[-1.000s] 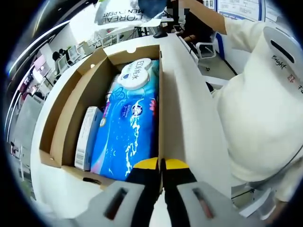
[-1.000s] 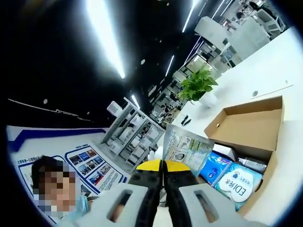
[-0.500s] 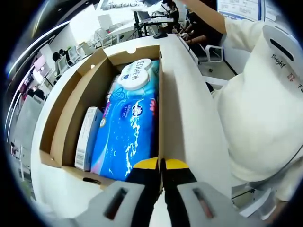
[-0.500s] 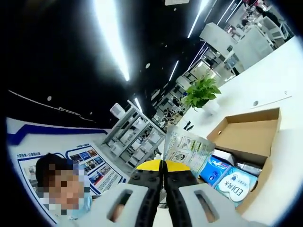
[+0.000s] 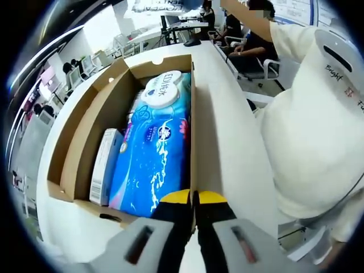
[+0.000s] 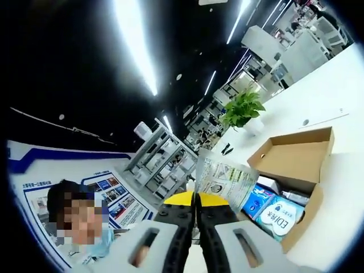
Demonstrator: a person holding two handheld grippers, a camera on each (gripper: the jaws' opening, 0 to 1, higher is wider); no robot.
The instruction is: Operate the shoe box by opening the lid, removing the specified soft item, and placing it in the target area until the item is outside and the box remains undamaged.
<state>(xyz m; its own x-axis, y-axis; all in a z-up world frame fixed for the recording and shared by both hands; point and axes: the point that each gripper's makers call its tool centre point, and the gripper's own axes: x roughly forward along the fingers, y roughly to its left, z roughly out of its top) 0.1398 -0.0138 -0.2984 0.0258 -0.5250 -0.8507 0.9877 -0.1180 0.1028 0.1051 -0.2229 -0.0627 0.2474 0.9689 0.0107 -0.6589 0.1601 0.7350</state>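
Sitting open on a white table [image 5: 227,142], cardboard shoe box [image 5: 85,131], blue wet-wipes pack [image 5: 156,153] lying lengthwise inside, straight ahead of closed left gripper [image 5: 193,197]; lifting clear above box, right gripper [image 6: 194,198] pinching a soft printed packet [image 6: 223,181]
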